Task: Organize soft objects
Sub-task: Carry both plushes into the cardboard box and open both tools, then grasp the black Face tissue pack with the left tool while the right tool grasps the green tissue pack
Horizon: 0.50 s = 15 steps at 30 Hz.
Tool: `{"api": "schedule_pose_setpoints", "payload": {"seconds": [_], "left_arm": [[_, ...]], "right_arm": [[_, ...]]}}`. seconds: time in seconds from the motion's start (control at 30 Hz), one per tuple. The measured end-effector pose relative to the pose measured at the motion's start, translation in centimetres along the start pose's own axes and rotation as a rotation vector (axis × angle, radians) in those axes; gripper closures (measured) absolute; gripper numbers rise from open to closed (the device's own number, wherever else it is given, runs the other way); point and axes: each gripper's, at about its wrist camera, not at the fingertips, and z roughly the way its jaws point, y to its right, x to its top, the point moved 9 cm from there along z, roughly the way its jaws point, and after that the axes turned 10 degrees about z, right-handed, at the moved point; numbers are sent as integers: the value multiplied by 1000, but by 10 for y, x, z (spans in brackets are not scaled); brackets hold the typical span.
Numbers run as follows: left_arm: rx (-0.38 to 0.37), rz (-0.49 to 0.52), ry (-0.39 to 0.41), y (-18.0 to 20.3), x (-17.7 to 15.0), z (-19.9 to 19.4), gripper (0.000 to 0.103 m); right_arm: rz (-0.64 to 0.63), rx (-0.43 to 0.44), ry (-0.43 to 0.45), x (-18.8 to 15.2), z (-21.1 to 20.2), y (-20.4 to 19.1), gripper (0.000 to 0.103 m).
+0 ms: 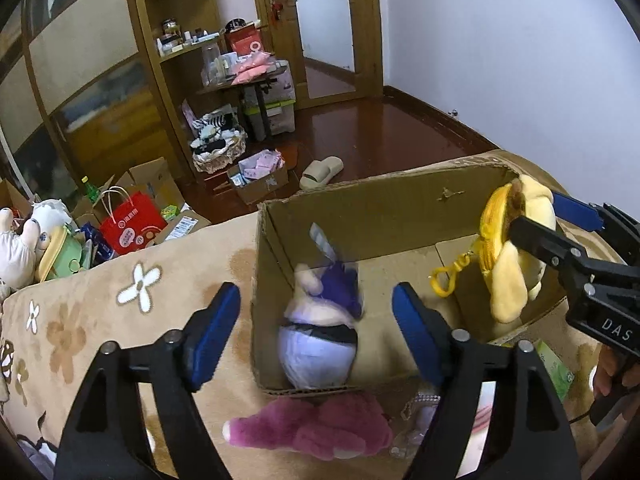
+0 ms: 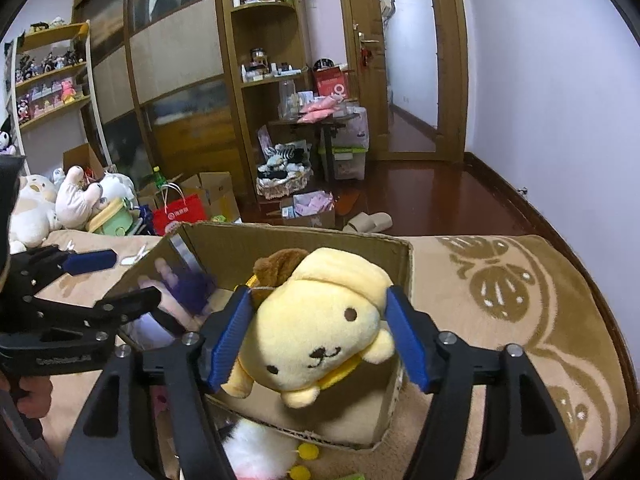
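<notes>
Two tongs frame your view: your right tongs (image 2: 316,336) clamp the yellow dog plush (image 2: 320,320) above the cardboard box (image 1: 360,200); your left tongs (image 1: 316,332) gape empty over the purple toy (image 1: 320,336), lower centre.

- White walls (image 2: 560,80) with a dark wood skirting (image 2: 532,216).
- Glossy red-brown wood floor (image 1: 380,132).
- Open wooden door (image 2: 412,60) onto a corridor.
- Tall wooden wardrobe (image 2: 176,60) beside a corner shelf (image 2: 264,40) crowded with bottles.
- Ladder shelf (image 2: 52,76) of figurines at far left.
- Small dark table (image 1: 240,88) near the door.
</notes>
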Motion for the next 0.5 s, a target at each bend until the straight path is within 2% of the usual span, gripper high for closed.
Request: {"api": "schedule_pose_setpoints", "payload": {"seconds": [0.1,0.2,0.23,0.33,0.5], "left_arm": [[17,-26,2,-8,-2,-7,15],[21,-66,-3,-18,-6,-13,10],[20,-78,-6,-21,-7,-15,9],[25,-102,-17,-29,-12,-21,5],[22,-132,-35,-34,-28,-40,4]], "right_arm": [[4,-9,5,0,-6,2,23],[7,-18,15,2,-14,1,6],[7,-22,19,3,-18,1,4],[8,-23,20,3,-27,-3,0],[10,-19,23,1,-45,-3,0]]}}
